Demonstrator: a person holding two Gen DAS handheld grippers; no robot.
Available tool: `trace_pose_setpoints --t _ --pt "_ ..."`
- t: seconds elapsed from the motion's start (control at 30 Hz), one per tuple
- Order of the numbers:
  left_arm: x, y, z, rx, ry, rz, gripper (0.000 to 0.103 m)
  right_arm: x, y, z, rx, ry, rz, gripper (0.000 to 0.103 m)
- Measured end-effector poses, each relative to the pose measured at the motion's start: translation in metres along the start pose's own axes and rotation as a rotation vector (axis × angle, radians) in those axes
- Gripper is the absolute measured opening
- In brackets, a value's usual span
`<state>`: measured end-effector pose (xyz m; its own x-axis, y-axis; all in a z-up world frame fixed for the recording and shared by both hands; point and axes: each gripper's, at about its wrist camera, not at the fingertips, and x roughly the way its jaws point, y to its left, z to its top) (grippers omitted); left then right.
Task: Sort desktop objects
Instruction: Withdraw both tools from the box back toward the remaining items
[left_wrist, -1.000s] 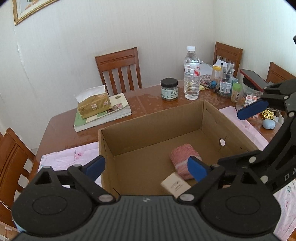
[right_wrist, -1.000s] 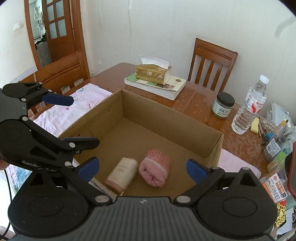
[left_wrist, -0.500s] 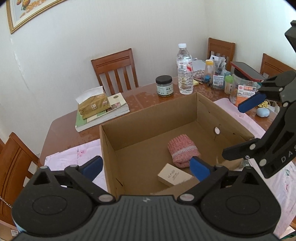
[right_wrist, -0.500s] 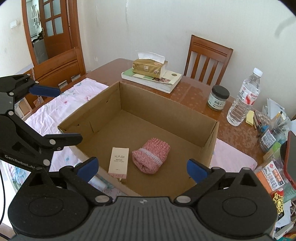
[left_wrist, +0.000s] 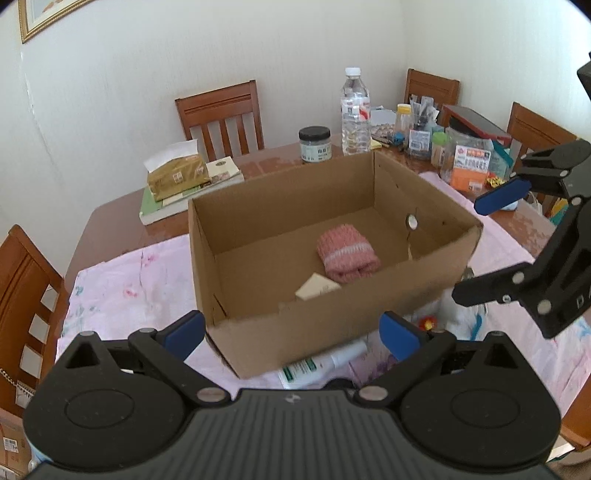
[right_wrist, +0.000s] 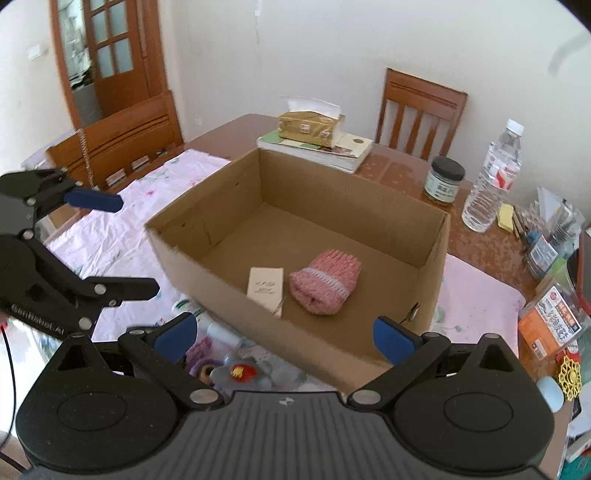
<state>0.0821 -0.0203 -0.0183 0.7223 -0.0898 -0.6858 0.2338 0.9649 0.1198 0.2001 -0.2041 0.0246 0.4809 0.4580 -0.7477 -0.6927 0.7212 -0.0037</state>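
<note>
Both grippers, left (left_wrist: 291, 334) and right (right_wrist: 284, 334), gaping wide, empty, above open brown cardboard box (left_wrist: 369, 317); risk of snagging near wall while reaching the white tube (left_wrist: 321, 365) beneath.

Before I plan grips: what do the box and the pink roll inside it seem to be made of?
The box looks like matte brown corrugated cardboard, with creased walls and raw cut edges. The pink roll looks like soft knitted yarn, ribbed with a pale band.

Matt corrugated cardboard box (right_wrist: 236, 284) holds a ribbed pink knit cloth roll (right_wrist: 325, 282) on the glossy wooden surface (left_wrist: 110, 221), partly under floral cloth (left_wrist: 129, 288).
</note>
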Motion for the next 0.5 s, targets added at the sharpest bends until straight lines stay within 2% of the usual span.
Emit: trace_pose_setpoints --t 0.1,0.17,0.23,0.5 --pt "-0.002 -0.006 -0.010 0.025 0.021 -0.006 0.100 0.001 0.013 -0.013 -0.045 0.011 -0.014 0.103" --pt "-0.003 -0.008 -0.018 0.014 0.034 -0.039 0.101 0.001 0.017 -0.019 -0.043 0.027 -0.016 0.103" --pt "-0.006 -0.008 -0.025 -0.017 0.033 -0.074 0.100 0.001 0.021 -0.026 -0.029 0.044 -0.026 0.103" --pt "-0.013 -0.015 -0.047 -0.024 0.048 -0.084 0.100 -0.002 0.025 -0.060 0.095 0.084 -0.064 0.103"
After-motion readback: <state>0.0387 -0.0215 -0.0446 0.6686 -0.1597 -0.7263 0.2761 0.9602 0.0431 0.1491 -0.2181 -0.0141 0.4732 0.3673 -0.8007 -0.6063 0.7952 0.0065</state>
